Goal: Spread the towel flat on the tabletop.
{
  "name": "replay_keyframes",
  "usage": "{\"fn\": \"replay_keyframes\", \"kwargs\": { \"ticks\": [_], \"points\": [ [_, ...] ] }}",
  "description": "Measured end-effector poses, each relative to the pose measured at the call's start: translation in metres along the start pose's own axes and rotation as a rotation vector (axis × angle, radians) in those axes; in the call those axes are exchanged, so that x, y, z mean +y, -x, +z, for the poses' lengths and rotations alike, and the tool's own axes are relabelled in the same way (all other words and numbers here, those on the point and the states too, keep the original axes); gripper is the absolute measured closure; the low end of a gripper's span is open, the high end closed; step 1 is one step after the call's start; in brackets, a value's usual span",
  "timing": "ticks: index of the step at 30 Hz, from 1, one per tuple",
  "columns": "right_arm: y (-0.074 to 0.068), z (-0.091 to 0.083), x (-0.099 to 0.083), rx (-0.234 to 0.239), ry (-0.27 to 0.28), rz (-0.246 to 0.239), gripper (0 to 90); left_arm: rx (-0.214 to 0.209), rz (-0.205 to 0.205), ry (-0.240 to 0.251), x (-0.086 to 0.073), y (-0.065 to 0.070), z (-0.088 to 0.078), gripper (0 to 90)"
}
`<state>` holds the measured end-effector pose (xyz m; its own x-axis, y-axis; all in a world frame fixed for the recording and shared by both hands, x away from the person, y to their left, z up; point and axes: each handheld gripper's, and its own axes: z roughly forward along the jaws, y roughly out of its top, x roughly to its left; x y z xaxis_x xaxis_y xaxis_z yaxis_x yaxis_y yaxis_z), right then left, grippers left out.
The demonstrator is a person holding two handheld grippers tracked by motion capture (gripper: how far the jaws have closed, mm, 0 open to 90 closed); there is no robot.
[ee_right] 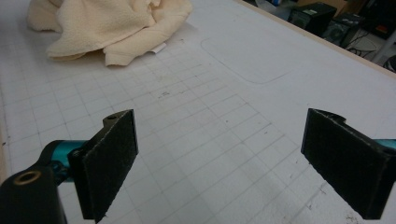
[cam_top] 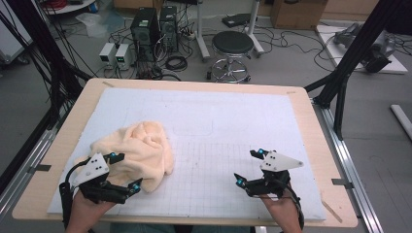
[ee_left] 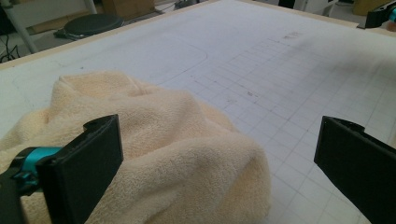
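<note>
A crumpled cream towel [cam_top: 138,148] lies on the left part of the white gridded mat [cam_top: 218,116]. My left gripper [cam_top: 127,171] hovers at the towel's near right edge, open. In the left gripper view the towel [ee_left: 163,135] bulges up between the wide-apart jaws of that gripper [ee_left: 219,158], and neither pad presses on it. My right gripper [cam_top: 248,166] stands open over bare mat at the near right, well apart from the towel. In the right gripper view the towel [ee_right: 107,23] lies far off at the upper left, and nothing sits between that gripper's [ee_right: 219,158] jaws.
The mat rests on a wooden table [cam_top: 316,136]. Behind the table are a round stool [cam_top: 232,48], computer towers [cam_top: 145,26], small power units [cam_top: 115,53] and loose cables on the floor. Black frame posts [cam_top: 347,63] rise at the right and left.
</note>
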<state>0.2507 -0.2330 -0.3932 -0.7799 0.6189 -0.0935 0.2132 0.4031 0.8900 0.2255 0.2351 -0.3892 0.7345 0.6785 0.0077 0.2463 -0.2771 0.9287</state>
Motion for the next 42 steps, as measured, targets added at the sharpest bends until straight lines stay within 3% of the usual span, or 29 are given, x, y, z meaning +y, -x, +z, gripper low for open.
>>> {"fn": "replay_keyframes", "kwargs": {
  "ticks": [14,22,42],
  "points": [
    [0.002,0.004,-0.003,0.017,-0.016,-0.002,10.0,0.004,-0.001,-0.003,0.001,-0.001,0.003,1.7],
    [-0.003,0.006,0.003,0.030,-0.006,-0.013,10.0,0.019,-0.004,0.009,-0.001,0.000,-0.007,1.7],
    [-0.008,0.015,0.004,0.065,-0.029,-0.030,10.0,0.106,-0.043,0.034,-0.001,-0.019,-0.022,1.8]
  ]
}}
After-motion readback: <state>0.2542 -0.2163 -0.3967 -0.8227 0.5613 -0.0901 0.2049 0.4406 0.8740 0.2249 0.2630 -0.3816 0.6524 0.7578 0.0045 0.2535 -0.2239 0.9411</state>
